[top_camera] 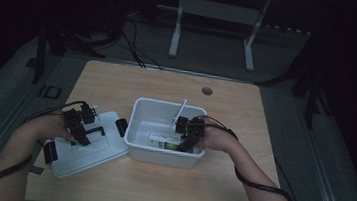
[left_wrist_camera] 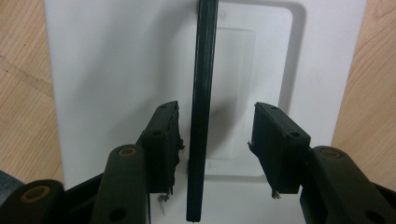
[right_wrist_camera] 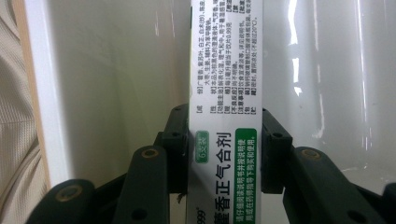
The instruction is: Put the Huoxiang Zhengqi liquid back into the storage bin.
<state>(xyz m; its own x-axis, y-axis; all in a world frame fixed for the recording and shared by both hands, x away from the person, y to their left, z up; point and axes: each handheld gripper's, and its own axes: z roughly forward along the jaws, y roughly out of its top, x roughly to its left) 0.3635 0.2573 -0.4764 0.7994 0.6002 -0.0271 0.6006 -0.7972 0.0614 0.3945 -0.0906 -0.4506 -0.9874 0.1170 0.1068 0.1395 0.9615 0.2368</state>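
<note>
Medicine box (right_wrist_camera: 225, 116) lies inside the white bin (top_camera: 146, 108), our right gripper (right_wrist_camera: 225, 154) clamped across its narrow faces; it looks light, thin cardboard, easily crushed. Our left gripper (left_wrist_camera: 215, 135) is open astride the lid (left_wrist_camera: 116, 70) handle (left_wrist_camera: 203, 93). The box's ends are cut off from sight.

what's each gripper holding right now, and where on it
The right gripper clamps the medicine box across its narrow sides, inside the white bin. The left gripper holds nothing: its jaws straddle the lid's black handle, open.
</note>
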